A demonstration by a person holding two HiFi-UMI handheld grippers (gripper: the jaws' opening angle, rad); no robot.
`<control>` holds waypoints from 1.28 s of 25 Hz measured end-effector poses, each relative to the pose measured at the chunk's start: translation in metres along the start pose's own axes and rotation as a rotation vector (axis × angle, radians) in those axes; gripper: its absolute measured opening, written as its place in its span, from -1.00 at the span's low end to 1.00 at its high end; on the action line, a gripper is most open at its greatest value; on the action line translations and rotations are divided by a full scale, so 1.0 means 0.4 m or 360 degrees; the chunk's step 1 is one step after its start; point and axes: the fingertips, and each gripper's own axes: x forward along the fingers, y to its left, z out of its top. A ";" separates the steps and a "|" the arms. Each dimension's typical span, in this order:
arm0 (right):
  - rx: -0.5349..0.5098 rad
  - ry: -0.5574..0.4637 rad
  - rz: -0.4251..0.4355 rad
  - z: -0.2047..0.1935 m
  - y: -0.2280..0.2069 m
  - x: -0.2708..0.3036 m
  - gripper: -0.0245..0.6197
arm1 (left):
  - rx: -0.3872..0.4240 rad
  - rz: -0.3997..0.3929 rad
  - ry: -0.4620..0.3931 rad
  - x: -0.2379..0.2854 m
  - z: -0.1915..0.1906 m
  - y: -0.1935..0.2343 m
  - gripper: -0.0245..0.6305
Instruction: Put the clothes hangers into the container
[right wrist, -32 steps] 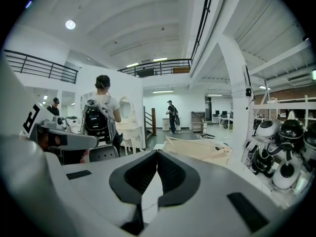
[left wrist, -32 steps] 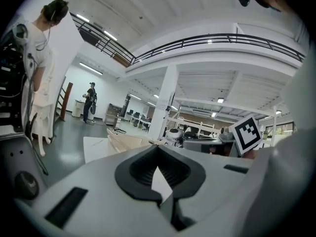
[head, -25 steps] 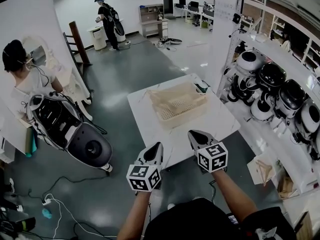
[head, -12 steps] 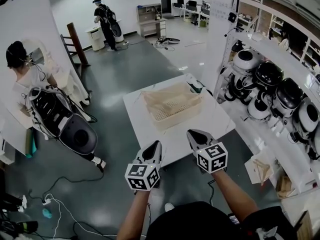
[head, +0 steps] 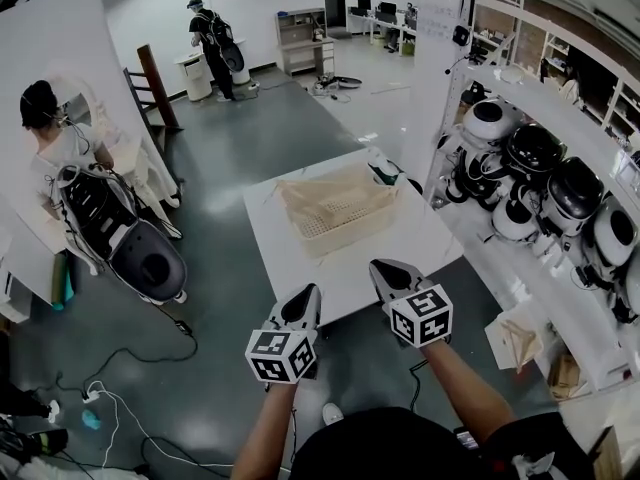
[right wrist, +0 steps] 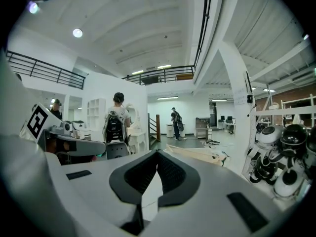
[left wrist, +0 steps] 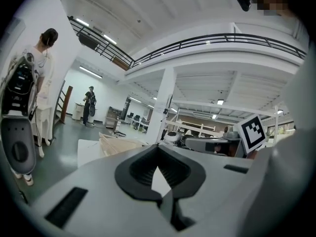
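Note:
A beige slatted basket [head: 335, 208] stands on the white table [head: 400, 243] ahead of me. Pale hangers [head: 300, 190] seem to lie across its left end, though their shape is unclear. My left gripper [head: 308, 298] hovers over the table's near edge, shut and holding nothing. My right gripper [head: 380, 269] floats beside it over the tabletop, also shut and holding nothing. The left gripper view has the left gripper [left wrist: 158, 157] with its jaws together and the basket [left wrist: 118, 143] beyond. The right gripper view has the right gripper [right wrist: 157, 158] likewise, with the basket [right wrist: 197, 154] ahead.
Shelves with white and black robot heads [head: 535, 173] run along the right. A person [head: 55, 143] stands at the left by a black-and-white machine [head: 125, 243]. Cables [head: 110, 398] trail on the floor. Another person [head: 210, 28] stands far back. A green item [head: 385, 173] sits at the table's far corner.
The head view has drifted, so the table and basket sit slightly further left. The machine at the left has shifted left. Both grippers keep their pose, shut.

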 end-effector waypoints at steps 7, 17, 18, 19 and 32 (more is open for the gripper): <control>0.0014 -0.0011 0.0025 -0.003 -0.007 -0.035 -0.86 | 0.0007 0.0011 -0.0008 -0.003 -0.004 -0.040 -0.91; 0.0010 -0.0036 0.0068 0.007 0.015 -0.060 -0.86 | 0.0034 0.0012 -0.0018 -0.018 0.008 -0.061 -0.91; 0.0007 -0.0036 0.0070 0.006 0.017 -0.062 -0.86 | 0.0034 0.0012 -0.0018 -0.018 0.008 -0.062 -0.91; 0.0007 -0.0037 0.0071 0.006 0.018 -0.064 -0.86 | 0.0035 0.0011 -0.0017 -0.019 0.007 -0.064 -0.91; 0.0062 -0.0036 0.0066 -0.001 0.025 -0.063 -0.86 | 0.0038 0.0014 -0.0008 -0.027 0.008 -0.057 -0.91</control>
